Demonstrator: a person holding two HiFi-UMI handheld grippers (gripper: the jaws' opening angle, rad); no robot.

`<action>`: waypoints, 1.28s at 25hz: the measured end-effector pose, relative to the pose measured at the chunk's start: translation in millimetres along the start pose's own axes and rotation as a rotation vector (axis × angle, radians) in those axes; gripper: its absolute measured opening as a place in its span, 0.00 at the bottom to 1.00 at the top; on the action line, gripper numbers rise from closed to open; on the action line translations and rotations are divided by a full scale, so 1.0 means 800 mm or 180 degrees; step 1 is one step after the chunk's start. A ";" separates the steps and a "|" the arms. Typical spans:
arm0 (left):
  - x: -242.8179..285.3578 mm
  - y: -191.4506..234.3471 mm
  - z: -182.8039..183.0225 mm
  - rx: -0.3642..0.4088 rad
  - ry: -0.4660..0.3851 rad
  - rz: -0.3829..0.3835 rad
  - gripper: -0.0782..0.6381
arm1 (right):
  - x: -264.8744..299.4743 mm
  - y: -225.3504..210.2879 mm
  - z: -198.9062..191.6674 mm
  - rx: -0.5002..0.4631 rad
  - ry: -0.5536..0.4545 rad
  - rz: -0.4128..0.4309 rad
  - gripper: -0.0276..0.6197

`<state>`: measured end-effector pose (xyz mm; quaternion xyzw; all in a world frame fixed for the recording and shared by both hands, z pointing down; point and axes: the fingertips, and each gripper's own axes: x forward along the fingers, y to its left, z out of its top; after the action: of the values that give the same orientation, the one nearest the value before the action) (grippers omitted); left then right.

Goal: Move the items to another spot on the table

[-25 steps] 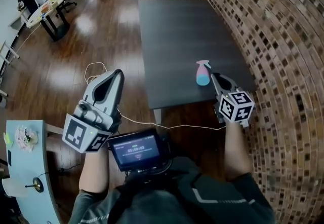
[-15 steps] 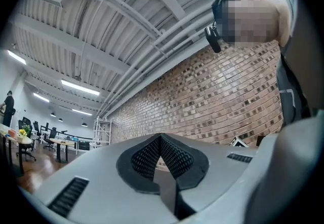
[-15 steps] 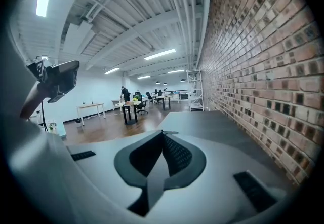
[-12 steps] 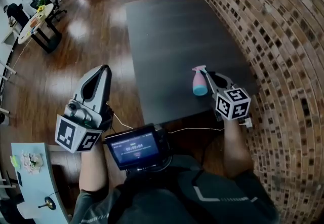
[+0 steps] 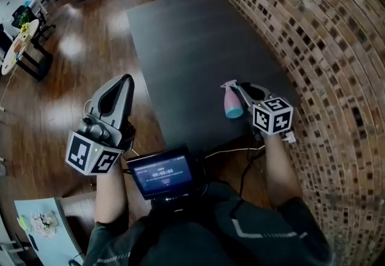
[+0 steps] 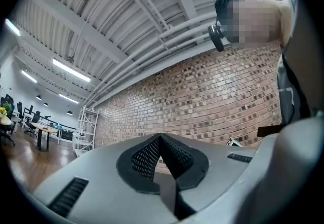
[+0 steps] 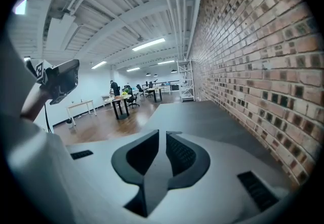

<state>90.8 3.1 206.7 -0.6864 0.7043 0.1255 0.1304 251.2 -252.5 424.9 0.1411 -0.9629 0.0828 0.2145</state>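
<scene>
Bottle [image 5: 231, 102] stands upright near the table's [image 5: 192, 36] near edge. Left gripper [image 5: 124, 80], out over the floor [image 5: 72, 78], is closed and empty. Right gripper [image 5: 242, 86], just beside the bottle, has just been opening to a narrow gap, with nothing between its jaws.

Matt, smooth dark bench [image 5: 198, 42] before you, glossy polished wood floor [image 5: 72, 96], rough brick wall [image 5: 337, 48], smooth plastic spray bottle [image 5: 232, 104], your left gripper [image 5: 125, 80] in matt grey plastic, ribbed black pads [image 6: 147, 156].
</scene>
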 end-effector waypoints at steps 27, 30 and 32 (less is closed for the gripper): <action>0.086 0.091 -0.148 -0.0292 0.0590 -0.0265 0.10 | 0.182 -0.121 -0.254 0.0619 0.2309 -0.0350 0.78; 0.082 0.095 -0.155 -0.0291 0.0644 -0.0220 0.10 | 0.187 -0.124 -0.274 0.0708 0.2440 -0.0315 0.78; 0.078 0.097 -0.159 -0.0295 0.0665 -0.0188 0.10 | 0.190 -0.124 -0.284 0.0747 0.2498 -0.0298 0.78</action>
<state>10.1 -98.5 303.5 -0.7215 0.6870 0.0819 0.0281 238.5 -332.1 703.9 0.1660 -0.7846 0.2298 0.5514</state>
